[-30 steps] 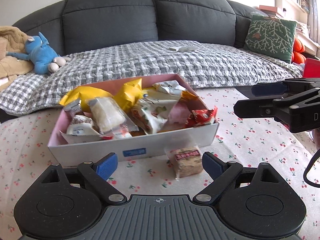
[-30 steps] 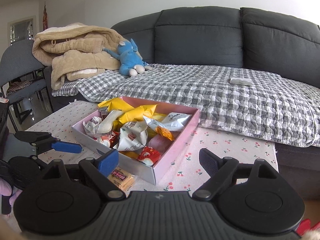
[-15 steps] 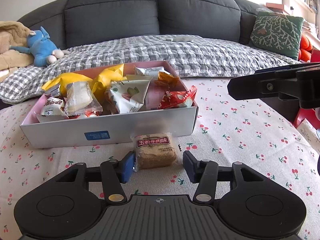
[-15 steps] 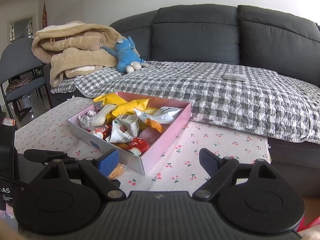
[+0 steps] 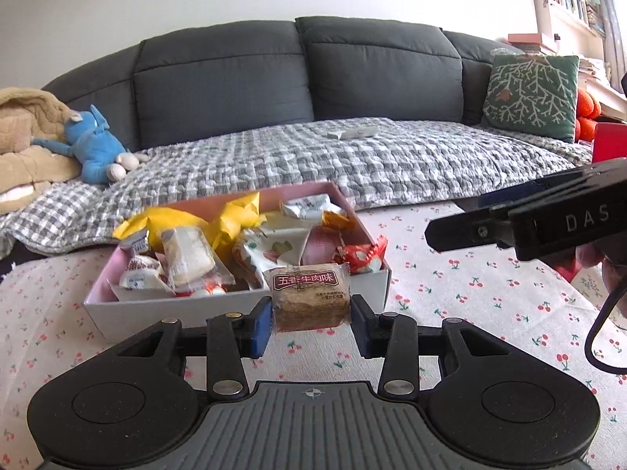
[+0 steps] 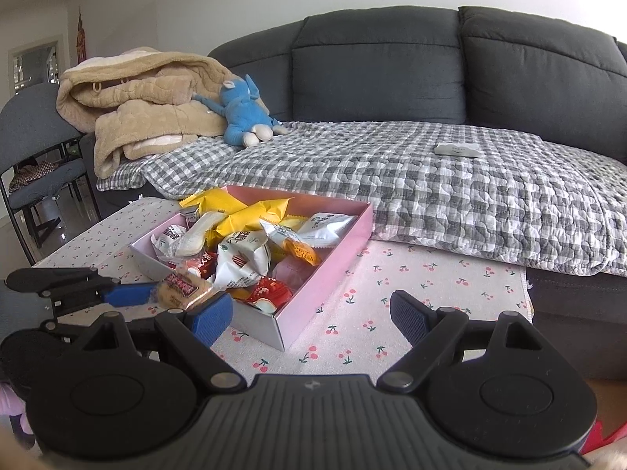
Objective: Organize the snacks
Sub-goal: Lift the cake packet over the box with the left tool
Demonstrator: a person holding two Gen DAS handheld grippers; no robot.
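Left tool (image 5: 312, 319) is gripping cracker packet (image 5: 309, 295) reading "五香牛肉味", by pink snack box (image 5: 382, 276); right tool (image 6: 309, 319), marked "DAS", is sitting open.

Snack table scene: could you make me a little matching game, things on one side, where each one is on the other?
Things:
1. biscuit packet
2. yellow wrappers
3. blue plush toy
4. green cushion

Places:
A. on the checked blanket
B. at the sofa's corner
C. between the left gripper's fingers
D. inside the pink box

Pairs: 1-C, 2-D, 3-A, 4-B
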